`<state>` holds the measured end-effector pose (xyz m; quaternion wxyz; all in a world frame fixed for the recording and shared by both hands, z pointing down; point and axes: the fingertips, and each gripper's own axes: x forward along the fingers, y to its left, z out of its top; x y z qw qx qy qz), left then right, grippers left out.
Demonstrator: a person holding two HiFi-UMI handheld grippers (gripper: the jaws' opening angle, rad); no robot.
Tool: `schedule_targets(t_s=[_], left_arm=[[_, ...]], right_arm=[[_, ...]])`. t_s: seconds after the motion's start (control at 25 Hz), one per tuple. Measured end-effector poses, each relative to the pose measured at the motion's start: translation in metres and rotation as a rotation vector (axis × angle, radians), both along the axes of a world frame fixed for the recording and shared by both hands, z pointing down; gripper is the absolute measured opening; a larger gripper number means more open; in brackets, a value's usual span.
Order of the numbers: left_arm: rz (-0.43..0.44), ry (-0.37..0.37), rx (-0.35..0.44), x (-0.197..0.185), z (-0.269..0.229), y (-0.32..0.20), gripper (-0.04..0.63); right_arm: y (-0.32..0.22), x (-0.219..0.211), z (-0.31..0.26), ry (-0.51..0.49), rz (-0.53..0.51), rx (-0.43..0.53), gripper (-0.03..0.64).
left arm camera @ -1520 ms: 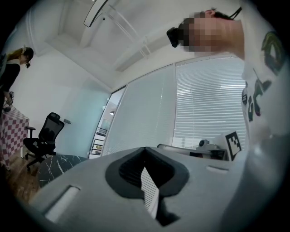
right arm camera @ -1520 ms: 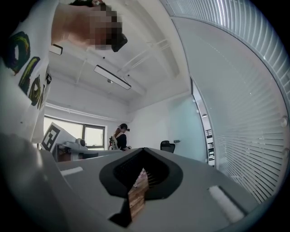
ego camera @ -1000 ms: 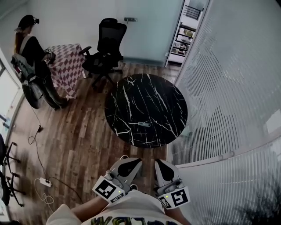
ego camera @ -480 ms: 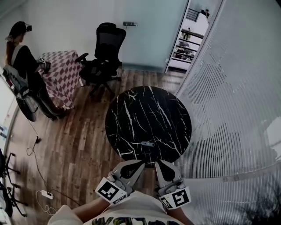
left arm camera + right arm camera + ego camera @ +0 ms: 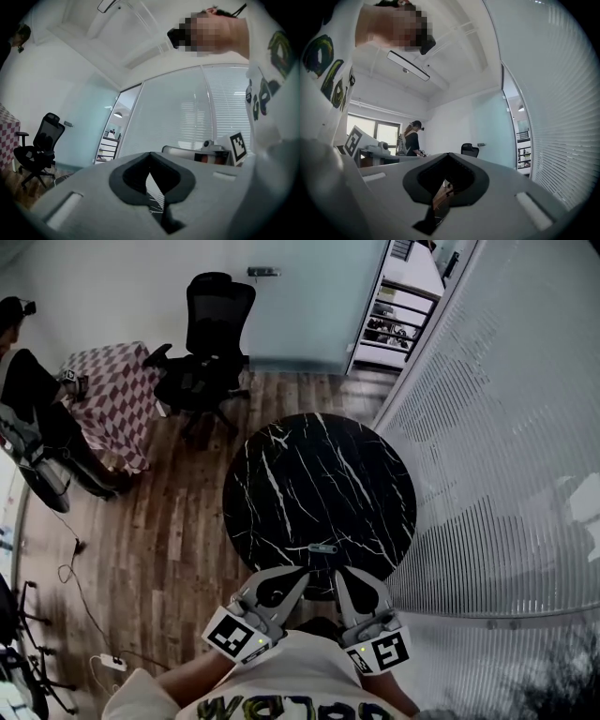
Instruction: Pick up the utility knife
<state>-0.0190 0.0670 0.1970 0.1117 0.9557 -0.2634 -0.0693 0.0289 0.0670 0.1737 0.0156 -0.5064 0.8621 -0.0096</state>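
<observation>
The round black marble table (image 5: pixel 300 465) fills the middle of the head view, with the slatted glass wall (image 5: pixel 506 427) down the right side and an office chair (image 5: pixel 202 343) at upper left, well apart. You hold both grippers side by side at bottom centre, tips at the table's lower rim. That looks like a ready posture, not a reach. Your left gripper (image 5: pixel 298 574) has its jaws together on nothing, and your right gripper (image 5: pixel 343 574) is likewise closed and empty. The utility knife (image 5: pixel 322 547) lies flat near the table's lower edge, just above and between the two tips, untouched. You will likely need to part one pair of jaws first.
</observation>
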Motion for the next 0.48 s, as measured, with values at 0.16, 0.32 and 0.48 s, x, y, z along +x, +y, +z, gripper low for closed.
schedule_targets(t_s=[0.16, 0.32, 0.48], left_arm=[[0.004, -0.007, -0.033, 0.005, 0.011, -0.016, 0.005], [-0.006, -0.017, -0.058, 0.014, 0.024, -0.029, 0.005], [-0.009, -0.044, -0.068, 0.032, 0.041, -0.050, 0.005]], right_arm=[[-0.014, 0.004, 0.017, -0.004, 0.005, -0.049, 0.002], [-0.024, 0.013, 0.030, -0.019, 0.001, -0.089, 0.002], [-0.047, 0.026, 0.045, 0.008, -0.019, -0.121, 0.002]])
